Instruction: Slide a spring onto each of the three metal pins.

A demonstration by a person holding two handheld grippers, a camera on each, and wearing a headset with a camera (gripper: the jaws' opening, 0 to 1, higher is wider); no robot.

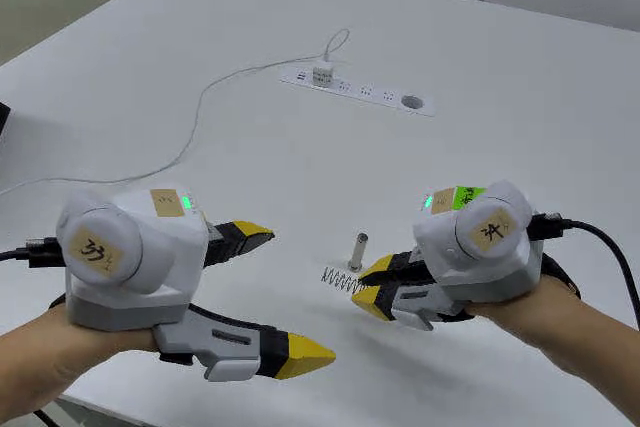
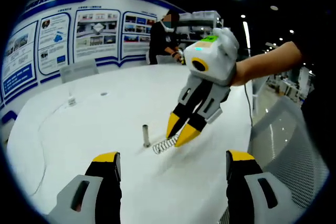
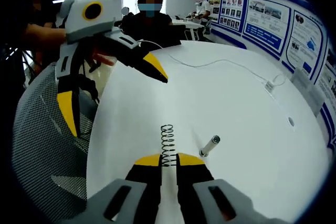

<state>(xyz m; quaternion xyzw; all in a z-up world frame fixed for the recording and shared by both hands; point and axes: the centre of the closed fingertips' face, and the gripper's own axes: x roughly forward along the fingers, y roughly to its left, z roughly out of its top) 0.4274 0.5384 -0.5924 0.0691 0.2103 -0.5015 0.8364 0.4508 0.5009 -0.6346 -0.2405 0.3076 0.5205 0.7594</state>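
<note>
Tongs on our right (image 1: 372, 283) are clenched on the near end of the spring (image 1: 342, 280). In the head view the spring runs out from their yellow tips toward 9 o'clock, low over the bench (image 1: 500, 147); we cannot tell whether its far end touches the surface. From the right gripper view, the right tongs (image 3: 169, 161) pinch the bottom coils and the spring (image 3: 167, 145) points to 12 o'clock. The left gripper view shows the same grip side-on, with the right tongs (image 2: 178, 135) coming down from 1 o'clock onto the spring (image 2: 165, 144).

One pin (image 1: 358, 250) stands upright on the bench just beside the spring, at about 11 o'clock of the right tips in the head view. It is bare. In the right gripper view the pin (image 3: 209, 147) is at 2 o'clock of the tips, and in the left gripper view the pin (image 2: 146, 136) stands at 9 o'clock of the spring, near it but apart.

Our left tongs (image 1: 290, 294) are released, jaws spread wide and holding nothing, at 9 o'clock of the spring and well apart from it. Their own view shows the left tongs (image 2: 173, 158) agape, with spring and pin at 12 o'clock between the jaws. The right gripper view has them (image 3: 118, 106) at 10 o'clock.

Far off at 12 o'clock of the pin in the head view lies a power strip (image 1: 360, 92) with a plug (image 1: 322, 75), and a cable (image 1: 200, 117) trails toward 9 o'clock.
</note>
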